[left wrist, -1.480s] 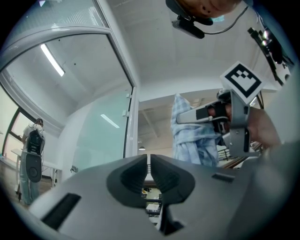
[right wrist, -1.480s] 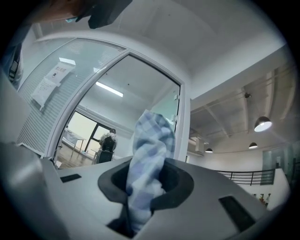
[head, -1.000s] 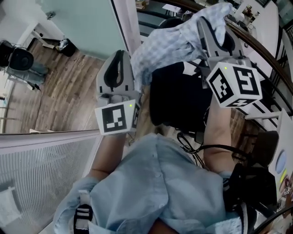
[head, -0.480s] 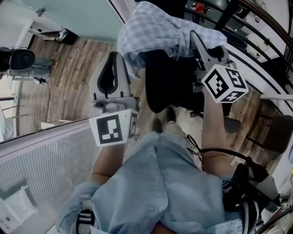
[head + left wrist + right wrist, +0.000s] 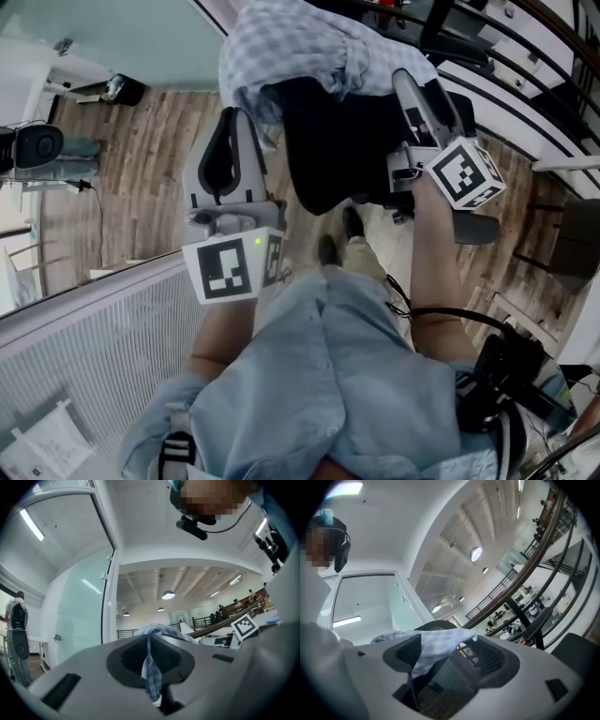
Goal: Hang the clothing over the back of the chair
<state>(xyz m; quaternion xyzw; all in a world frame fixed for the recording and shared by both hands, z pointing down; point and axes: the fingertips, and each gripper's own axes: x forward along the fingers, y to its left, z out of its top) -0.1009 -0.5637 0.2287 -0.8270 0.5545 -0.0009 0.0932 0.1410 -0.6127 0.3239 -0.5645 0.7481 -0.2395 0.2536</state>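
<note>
Checked clothing was draped over the top edge of the chair back, a fold was clamped in the left gripper, the jaws of the right gripper were opening around loose cloth.

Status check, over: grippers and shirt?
Left gripper shut on shirt fold. Right gripper opening, shirt between its jaws. Shirt draped over chair back. Nothing blocking.

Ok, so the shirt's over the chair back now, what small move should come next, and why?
Probably open the left gripper. Its jaws are shut on a fold of the checked shirt, which already lies draped over the chair back. The right gripper is opening its jaws, with cloth between them.
</note>
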